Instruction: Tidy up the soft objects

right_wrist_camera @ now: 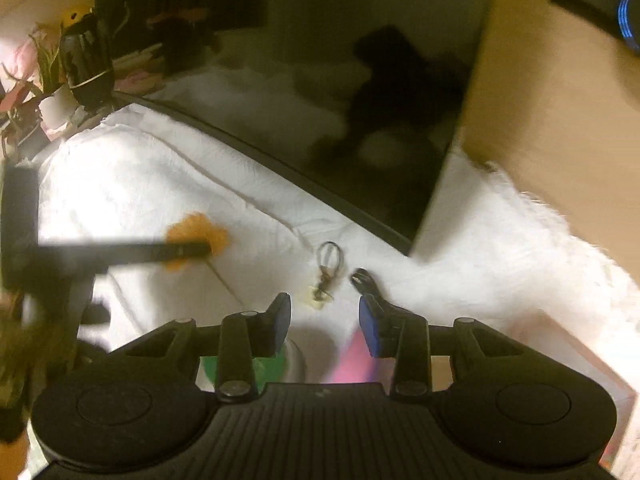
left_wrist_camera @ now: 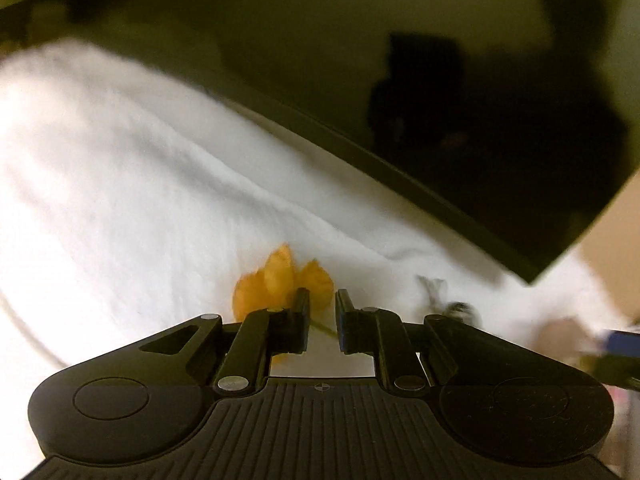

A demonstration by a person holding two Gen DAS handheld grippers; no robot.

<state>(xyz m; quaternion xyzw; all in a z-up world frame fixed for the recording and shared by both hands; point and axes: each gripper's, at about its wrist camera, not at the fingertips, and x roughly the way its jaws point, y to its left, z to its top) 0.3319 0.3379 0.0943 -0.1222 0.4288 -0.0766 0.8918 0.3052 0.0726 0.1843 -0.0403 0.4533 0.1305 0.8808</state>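
Hovering over white fluffy cloth (left_wrist_camera: 140,184), my left gripper (left_wrist_camera: 323,312) sits slightly spread w/ orange flower (left_wrist_camera: 276,280) just ahead, right gripper (right_wrist_camera: 324,320) spread, empty.

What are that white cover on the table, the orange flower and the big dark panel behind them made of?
The white cover looks like a fluffy fabric, fleece or fake fur: matt, creased, with a hairy fringe at its edge. The orange flower seems to be artificial, cloth or soft plastic petals on a thin stem; blur leaves that open. The dark panel looks like glossy glass or plastic, since it mirrors the room.
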